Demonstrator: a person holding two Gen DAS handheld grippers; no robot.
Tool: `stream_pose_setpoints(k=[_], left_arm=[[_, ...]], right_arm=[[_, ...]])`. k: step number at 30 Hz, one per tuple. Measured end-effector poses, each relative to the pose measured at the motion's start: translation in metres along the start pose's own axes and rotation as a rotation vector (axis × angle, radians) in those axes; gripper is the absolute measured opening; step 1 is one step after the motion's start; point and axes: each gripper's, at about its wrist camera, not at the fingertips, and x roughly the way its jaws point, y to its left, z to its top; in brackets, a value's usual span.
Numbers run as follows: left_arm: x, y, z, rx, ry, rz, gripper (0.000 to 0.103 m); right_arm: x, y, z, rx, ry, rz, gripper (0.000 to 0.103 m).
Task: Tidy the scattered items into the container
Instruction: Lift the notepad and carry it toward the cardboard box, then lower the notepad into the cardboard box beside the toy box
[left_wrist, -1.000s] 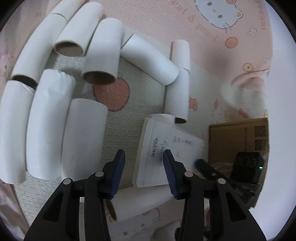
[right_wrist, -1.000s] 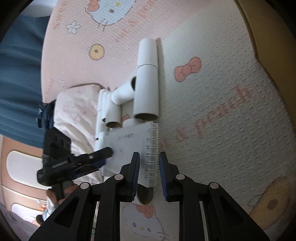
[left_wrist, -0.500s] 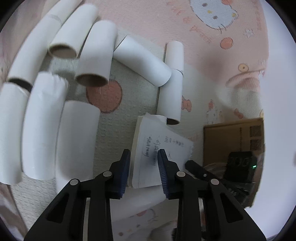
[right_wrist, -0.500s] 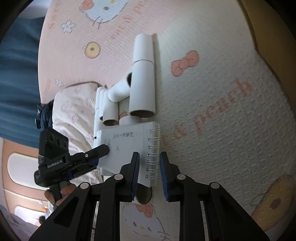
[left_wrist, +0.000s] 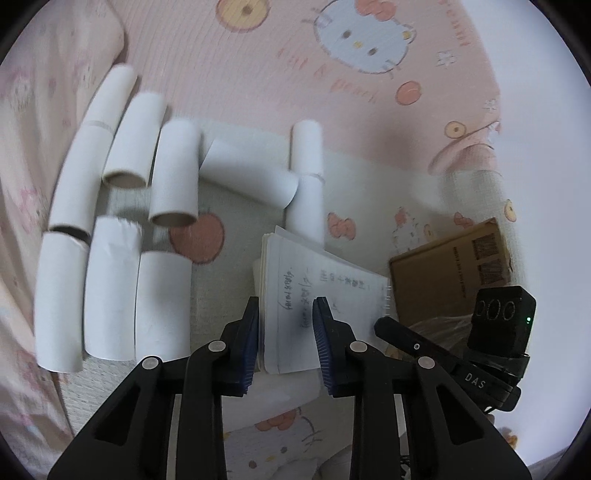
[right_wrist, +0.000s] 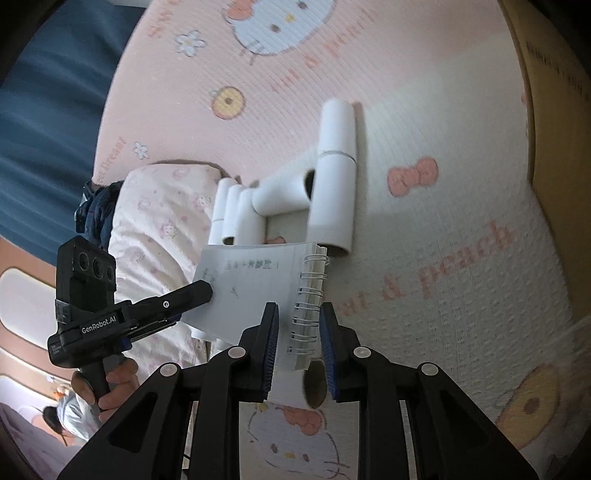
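A white spiral notebook (left_wrist: 325, 291) with handwriting hangs above the mat, held between both grippers. My left gripper (left_wrist: 286, 336) has the notebook's free edge between its blue pads, and its jaws are still closing on it. In the right wrist view the left gripper (right_wrist: 199, 291) pinches that same edge. My right gripper (right_wrist: 298, 332) is shut on the wire-bound side of the notebook (right_wrist: 251, 280). Several white cardboard tubes (left_wrist: 173, 177) lie scattered on the mat beneath and beyond. A brown cardboard box (left_wrist: 450, 273) sits to the right.
A pink cartoon-cat mat (left_wrist: 258, 74) covers the floor. A pink printed cushion (right_wrist: 162, 206) lies left of the tubes (right_wrist: 332, 199). The box's brown wall (right_wrist: 535, 110) rises at the far right. A hand (right_wrist: 110, 384) grips the left gripper's handle. Blue fabric (right_wrist: 44, 92) hangs behind.
The left jaws narrowed from wide apart onto the notebook's edge. Both grippers rose with the notebook, so the tubes and mat now look farther away.
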Motion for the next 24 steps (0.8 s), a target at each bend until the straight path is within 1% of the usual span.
stream_pose_setpoints(k=[3, 9, 14, 18, 21, 24], left_arm=[[-0.012, -0.01, 0.001, 0.023, -0.03, 0.001, 0.031], [-0.04, -0.033, -0.003, 0.057, -0.109, -0.034, 0.031], [-0.07, -0.068, -0.009, 0.128, -0.189, -0.054, 0.031], [-0.08, -0.099, -0.009, 0.175, -0.23, -0.083, 0.031], [-0.078, -0.121, -0.007, 0.203, -0.236, -0.114, 0.031], [-0.07, -0.15, -0.002, 0.248, -0.224, -0.132, 0.031]], right_arm=[[-0.012, 0.009, 0.0, -0.019, -0.028, 0.003, 0.02], [-0.043, 0.025, 0.0, -0.059, -0.09, 0.019, 0.02], [-0.079, 0.043, -0.003, -0.115, -0.156, 0.03, 0.02], [-0.112, 0.049, -0.005, -0.138, -0.218, 0.038, 0.02], [-0.137, 0.047, -0.006, -0.14, -0.266, 0.022, 0.02], [-0.162, 0.042, -0.007, -0.121, -0.32, 0.003, 0.02]])
